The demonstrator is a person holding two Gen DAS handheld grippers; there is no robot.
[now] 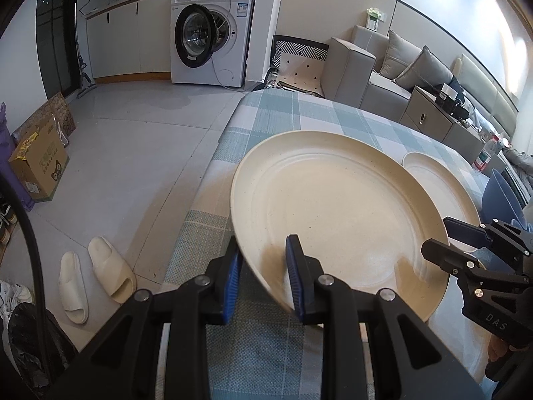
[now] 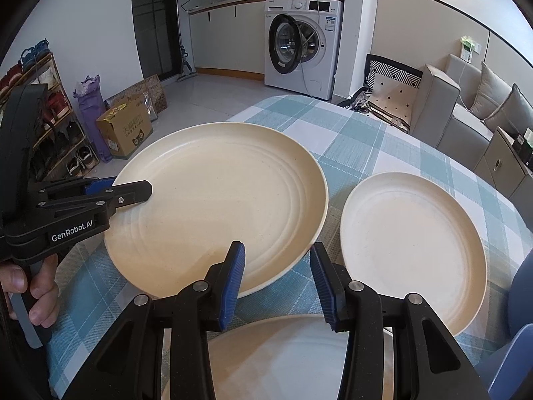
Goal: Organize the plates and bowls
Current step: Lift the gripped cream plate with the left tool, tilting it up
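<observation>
A large cream plate (image 1: 336, 213) (image 2: 216, 200) sits tilted over the plaid tablecloth (image 2: 366, 140). My left gripper (image 1: 263, 276) (image 2: 130, 190) is shut on the plate's near-left rim, one pad on top and one beneath. My right gripper (image 2: 276, 280) (image 1: 434, 236) stands open at the plate's opposite rim; its left pad is over the plate, its right pad beside the edge. To the right a smaller cream plate (image 2: 413, 250) (image 1: 429, 170) lies flat. A third cream plate (image 2: 283, 353) lies under my right gripper. A blue bowl (image 2: 521, 300) (image 1: 503, 196) shows at the right edge.
The table's left edge (image 1: 213, 153) drops to a tiled floor with slippers (image 1: 100, 273) and a cardboard box (image 1: 36, 170). A shoe rack (image 2: 50, 126) stands far left, a washing machine (image 2: 301, 43) behind, a grey sofa (image 1: 383, 70) at right. A person's hand (image 2: 36, 286) holds the left gripper's handle.
</observation>
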